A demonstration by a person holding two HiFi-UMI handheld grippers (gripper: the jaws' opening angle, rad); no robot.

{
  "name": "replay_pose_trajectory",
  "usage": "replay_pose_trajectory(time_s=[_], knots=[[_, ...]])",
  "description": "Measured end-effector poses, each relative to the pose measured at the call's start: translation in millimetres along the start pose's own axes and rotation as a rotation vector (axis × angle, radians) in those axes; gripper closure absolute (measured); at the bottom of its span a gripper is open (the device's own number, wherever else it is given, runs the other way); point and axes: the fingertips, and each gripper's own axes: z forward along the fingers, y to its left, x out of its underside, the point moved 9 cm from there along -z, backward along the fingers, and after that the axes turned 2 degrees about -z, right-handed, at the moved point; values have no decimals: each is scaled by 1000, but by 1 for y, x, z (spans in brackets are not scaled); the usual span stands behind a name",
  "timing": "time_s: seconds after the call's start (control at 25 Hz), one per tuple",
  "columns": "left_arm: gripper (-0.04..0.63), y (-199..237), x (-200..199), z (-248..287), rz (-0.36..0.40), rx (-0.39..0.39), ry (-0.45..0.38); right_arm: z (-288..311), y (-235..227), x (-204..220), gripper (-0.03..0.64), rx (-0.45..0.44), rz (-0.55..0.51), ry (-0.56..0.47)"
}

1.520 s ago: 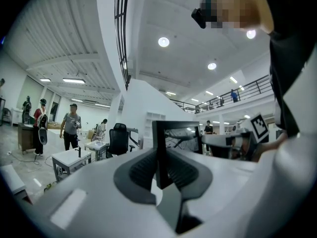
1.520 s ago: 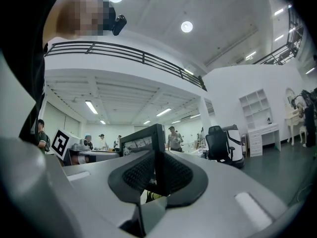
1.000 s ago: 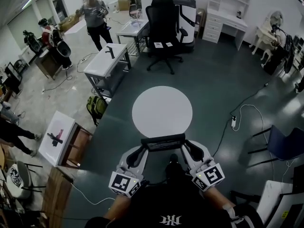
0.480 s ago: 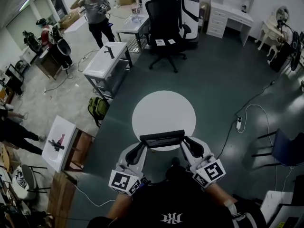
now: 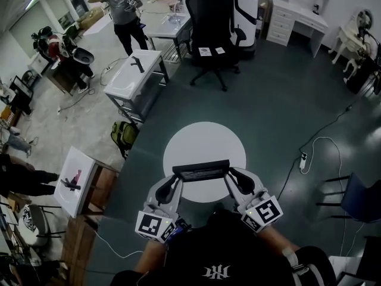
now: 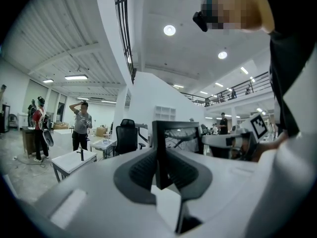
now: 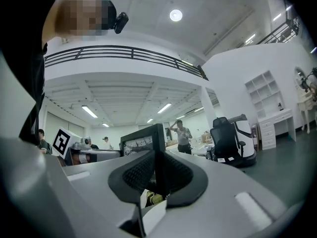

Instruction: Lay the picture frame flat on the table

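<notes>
A black picture frame [image 5: 201, 171] hangs upright between my two grippers, above the near edge of a round white table [image 5: 205, 145]. My left gripper [image 5: 175, 185] is shut on the frame's left edge and my right gripper [image 5: 228, 180] is shut on its right edge. The left gripper view has the frame [image 6: 176, 140] standing edge-on between the dark pads [image 6: 143, 170]. From the right gripper view the frame [image 7: 143, 145] rises out of the closed jaws, its picture side partly visible. The tabletop carries nothing else.
A black office chair [image 5: 213, 25] stands beyond the table. At the left are a white bench [image 5: 132, 76], a green backpack [image 5: 122, 134] and a low white table [image 5: 76, 171]. A blue chair [image 5: 357, 192] and a cable with a power strip [image 5: 302, 159] lie to the right. People stand far left.
The frame, held in both grippers, has moved forward from in front of the table's near edge to over it. The view has shifted slightly as the person stepped closer.
</notes>
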Motion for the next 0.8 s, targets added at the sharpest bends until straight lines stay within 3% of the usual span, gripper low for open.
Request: replay_pose_trajectory(time_s=[0.4,0.8], knots=[[557,6,-12,67,18,-55,2,38,-71,-7,572,-56,11,-15],[557,30,1,81,10,-80,20,65,-82,13,572,-78,40,5]])
